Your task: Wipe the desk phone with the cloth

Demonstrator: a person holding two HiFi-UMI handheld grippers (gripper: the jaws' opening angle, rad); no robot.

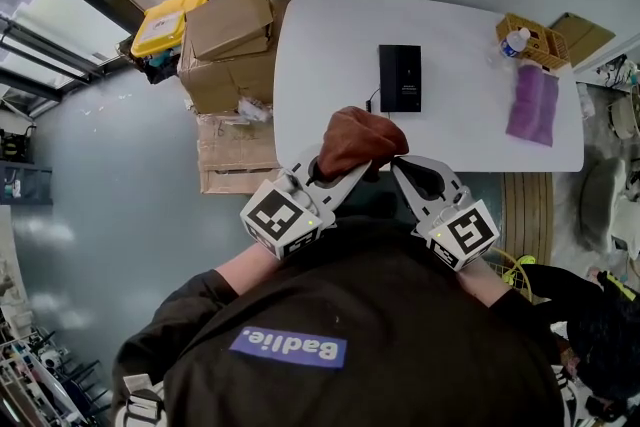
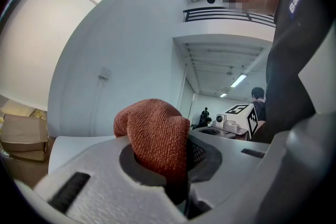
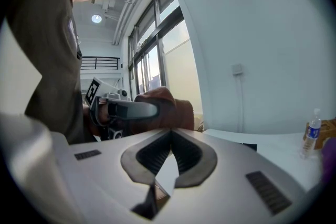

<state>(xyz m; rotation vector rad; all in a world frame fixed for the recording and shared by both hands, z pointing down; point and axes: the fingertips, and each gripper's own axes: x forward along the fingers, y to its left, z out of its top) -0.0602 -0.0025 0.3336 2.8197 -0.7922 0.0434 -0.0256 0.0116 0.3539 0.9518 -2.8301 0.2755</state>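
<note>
A black desk phone (image 1: 400,77) lies flat near the middle of the white table (image 1: 320,65). My left gripper (image 1: 345,170) is shut on a rust-brown cloth (image 1: 355,140), held bunched above the table's near edge, short of the phone. In the left gripper view the cloth (image 2: 155,134) bulges up from between the closed jaws of the left gripper (image 2: 173,165). My right gripper (image 1: 398,163) hovers just right of the cloth, shut with nothing in it. In the right gripper view the tips of the right gripper (image 3: 170,136) meet, and the cloth (image 3: 168,105) shows beyond them.
Cardboard boxes (image 1: 230,45) and a yellow-lidded bin (image 1: 170,20) stand left of the table. At the table's far right sit a wicker basket (image 1: 545,43) with a water bottle (image 1: 514,41) and a purple bag (image 1: 533,103). A wall runs behind the table.
</note>
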